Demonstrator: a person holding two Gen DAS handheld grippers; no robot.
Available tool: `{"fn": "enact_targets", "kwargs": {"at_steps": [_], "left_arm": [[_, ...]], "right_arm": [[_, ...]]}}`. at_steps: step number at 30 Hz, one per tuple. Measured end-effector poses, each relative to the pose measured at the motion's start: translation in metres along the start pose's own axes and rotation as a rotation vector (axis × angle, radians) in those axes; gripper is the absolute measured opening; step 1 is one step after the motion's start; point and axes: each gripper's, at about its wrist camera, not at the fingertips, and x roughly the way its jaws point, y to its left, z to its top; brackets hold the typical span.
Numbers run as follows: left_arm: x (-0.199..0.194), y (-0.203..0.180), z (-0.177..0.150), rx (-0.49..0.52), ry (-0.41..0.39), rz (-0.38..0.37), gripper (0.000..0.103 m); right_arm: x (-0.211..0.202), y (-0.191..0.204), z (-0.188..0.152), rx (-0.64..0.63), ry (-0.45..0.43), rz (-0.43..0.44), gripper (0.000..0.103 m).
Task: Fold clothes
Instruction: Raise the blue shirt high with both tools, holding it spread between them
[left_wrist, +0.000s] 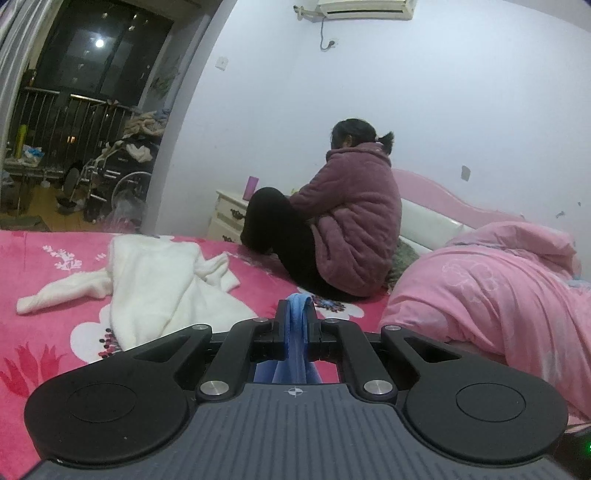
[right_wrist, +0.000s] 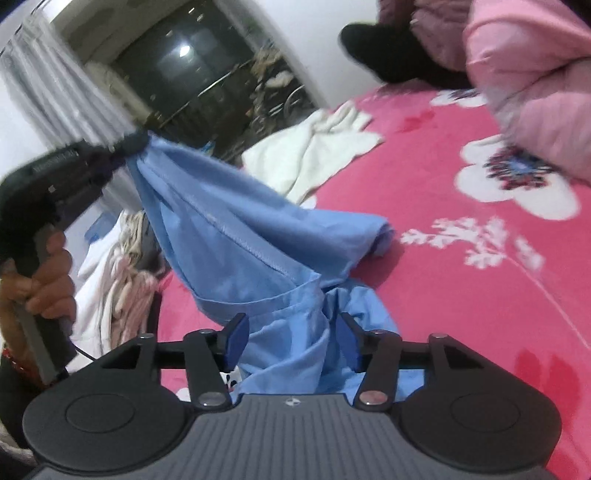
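Above the pink flowered bedspread (right_wrist: 461, 258), thin light-blue cotton shirt (right_wrist: 236, 236) hanging from left gripper (right_wrist: 129, 146), clamped tight on one bunched edge. Right gripper (right_wrist: 291, 332) parted, cloth loose between pads, unpinched. Best to regrip a clean corner, pull taut, then lay flat.

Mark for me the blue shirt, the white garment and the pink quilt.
blue shirt (right_wrist: 236, 236): right wrist view, on the raised body beside the seam.
white garment (left_wrist: 159, 273): left wrist view, on its spread middle.
pink quilt (left_wrist: 491, 295): left wrist view, on the front of the heap.
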Motion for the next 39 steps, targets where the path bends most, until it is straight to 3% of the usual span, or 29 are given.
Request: {"fn": "enact_targets", "kwargs": {"at_steps": [8, 10, 12, 14, 15, 21, 28, 33, 39], "left_arm": [[0.003, 0.017, -0.003, -0.015, 0.004, 0.015, 0.004], [0.004, 0.021, -0.004, -0.025, 0.002, 0.023, 0.004], [0.005, 0.026, -0.005, -0.041, 0.002, 0.032, 0.004], [0.004, 0.029, -0.005, -0.054, -0.004, 0.042, 0.004], [0.002, 0.03, -0.004, -0.062, -0.014, 0.049, 0.004], [-0.019, 0.03, 0.011, -0.115, -0.098, 0.05, 0.004], [-0.068, 0.0, 0.052, -0.121, -0.271, 0.016, 0.004], [-0.104, -0.035, 0.083, -0.103, -0.402, -0.041, 0.004], [-0.16, -0.081, 0.113, -0.019, -0.578, -0.055, 0.004]], "right_arm": [[0.077, -0.018, 0.005, 0.0, 0.16, 0.127, 0.063], [0.083, -0.015, 0.003, -0.014, 0.161, 0.159, 0.055], [0.082, -0.004, 0.0, -0.073, 0.137, 0.146, 0.032], [0.078, 0.007, -0.003, -0.121, 0.109, 0.105, 0.016], [0.073, 0.013, -0.004, -0.144, 0.079, 0.075, 0.008], [0.018, 0.052, -0.012, -0.265, -0.171, -0.123, 0.006], [-0.058, 0.09, 0.006, -0.338, -0.517, -0.344, 0.005], [-0.117, 0.119, 0.033, -0.424, -0.719, -0.378, 0.005], [-0.181, 0.163, 0.056, -0.572, -0.911, -0.401, 0.005]]}}
